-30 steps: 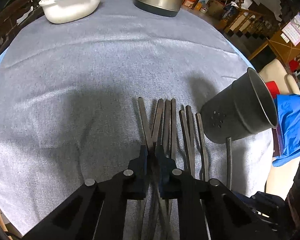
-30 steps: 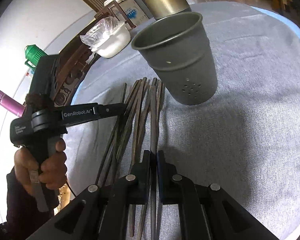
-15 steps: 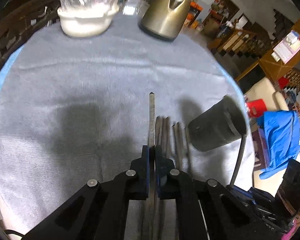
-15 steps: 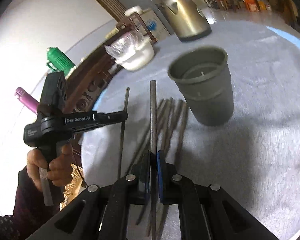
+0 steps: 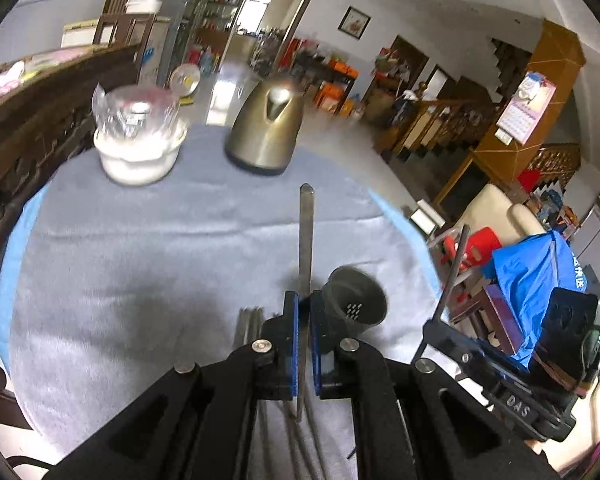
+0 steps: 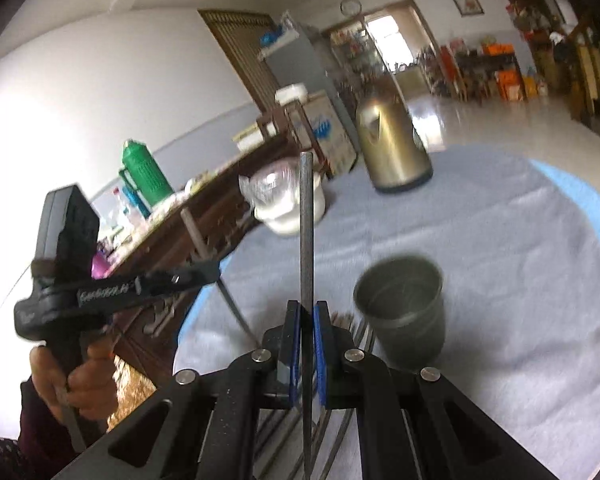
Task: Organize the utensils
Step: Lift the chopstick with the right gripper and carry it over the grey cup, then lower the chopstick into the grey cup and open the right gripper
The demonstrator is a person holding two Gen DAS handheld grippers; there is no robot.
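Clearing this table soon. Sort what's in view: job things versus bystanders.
Job:
- chopstick pinched in left claw
- chopstick pinched in right claw
- loose chopsticks on the cloth
- grey holder cup

Bystanders:
- brass kettle
- white bowl with plastic wrap
- green flask

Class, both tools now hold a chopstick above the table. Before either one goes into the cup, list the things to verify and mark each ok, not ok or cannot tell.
1. Left tool shut on its chopstick: ok.
2. Right tool shut on its chopstick: ok.
3. Cup standing upright, mouth open: ok.
4. Cup free of other utensils: cannot tell, blurred.
5. Both chopsticks lifted clear of the pile: ok.
6. Chopstick tips over the cup: not ok.
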